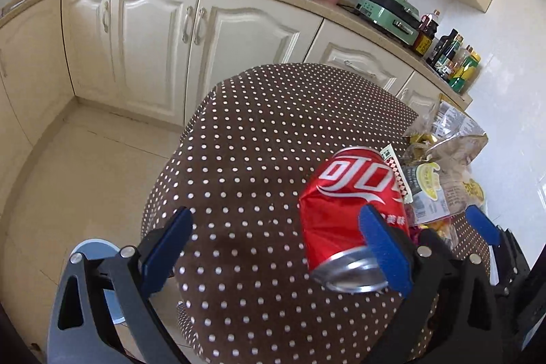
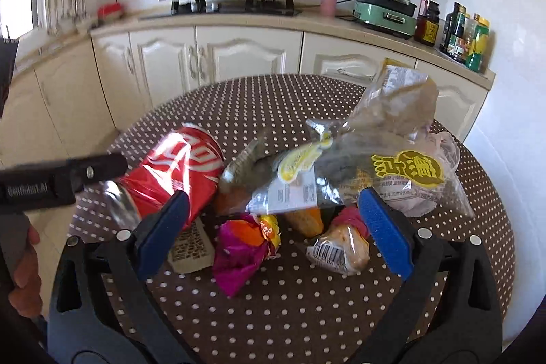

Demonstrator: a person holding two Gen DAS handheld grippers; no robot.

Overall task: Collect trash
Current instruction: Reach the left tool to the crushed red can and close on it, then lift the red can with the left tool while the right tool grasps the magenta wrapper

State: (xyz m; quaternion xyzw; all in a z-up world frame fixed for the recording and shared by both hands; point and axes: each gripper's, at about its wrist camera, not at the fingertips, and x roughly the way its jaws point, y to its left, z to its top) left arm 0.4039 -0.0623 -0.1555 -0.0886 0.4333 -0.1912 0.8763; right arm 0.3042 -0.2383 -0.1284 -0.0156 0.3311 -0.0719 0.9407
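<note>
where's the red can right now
The red can lies on its side on the dotted table, left of the wrapper pile, by the open left gripper's right finger.

A can (image 2: 177,173) lies on its side on the round table (image 2: 307,306), left of a heap of wrappers (image 2: 341,169). The left gripper (image 1: 276,248) stands at the can's near end, the right gripper (image 2: 273,220) over the wrappers. Behind the table runs a counter (image 2: 307,21) with a stove (image 2: 232,5) on it and bottles (image 2: 457,29) at its right end.

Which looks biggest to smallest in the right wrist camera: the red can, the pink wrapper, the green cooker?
1. Red can
2. Pink wrapper, not much smaller
3. Green cooker

The cooker sits far back, so it may really be bigger.
</note>
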